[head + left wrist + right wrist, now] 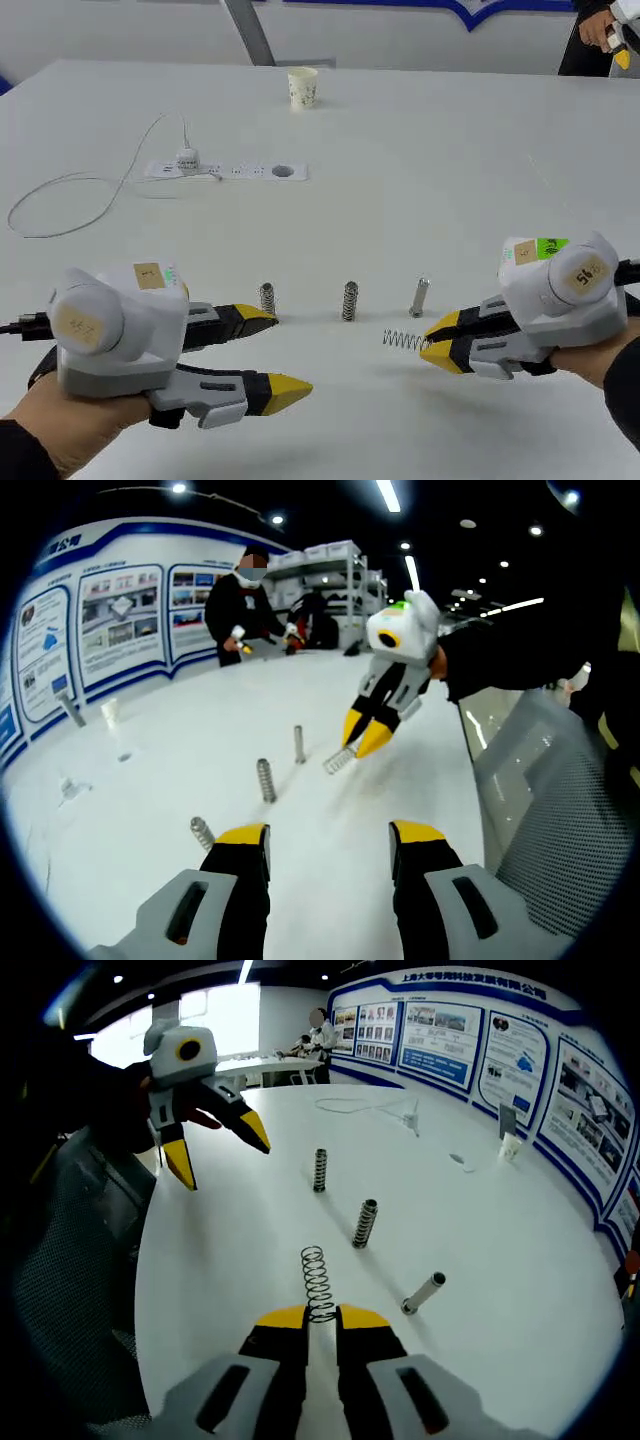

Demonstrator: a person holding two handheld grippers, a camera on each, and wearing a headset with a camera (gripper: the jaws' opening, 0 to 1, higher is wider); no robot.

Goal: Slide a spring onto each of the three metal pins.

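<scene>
One spring (317, 1282), pinched in right jaws

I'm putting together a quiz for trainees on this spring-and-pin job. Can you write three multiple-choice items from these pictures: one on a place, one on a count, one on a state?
1. In the head view, where in the row does the bare pin stand?
A) left end B) middle C) right end

2. How many pins carry a spring?
A) none B) two C) three

3. How are the left tongs?
A) open and empty B) shut on a spring C) shut on a pin

Answers:
1 C: it stands nearest the right tongs, which grip the loose spring.
2 B: the left pin and middle pin wear coils.
3 A: a wide gap shows between their tips, with nothing in it.
</scene>
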